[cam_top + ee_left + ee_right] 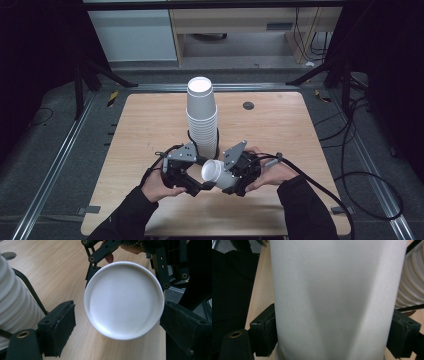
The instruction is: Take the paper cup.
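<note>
Holding a single white paper cup on its side, the right gripper sits just in front of the tall stack of cups, on the person's side of it. The right gripper's fingers are closed in on the cup's wall from both sides; in the right gripper view the pads press against the white wall and the wall dents slightly between them. The cup is clear of the counter, lifted, with its round end turned toward the left gripper.

Left gripper: just in front of the stack and to its left, facing the cup. Its fingers stand wide apart. In the left gripper view the cup's round end lies between them; the left pad is clearly apart from the rim, the right pad sits very near the rim, and whether it touches I cannot tell. No squeeze of the cup by this gripper is visible.

Stack of cups: upright, near the counter's middle, mouths down, ribbed rims showing one above another. A black cable curves round the near foot of the stack. A small grey round insert lies in the counter to the right of the stack, well apart from it.

Both hands and dark sleeves come in from the near edge, in front of the stack.
</note>
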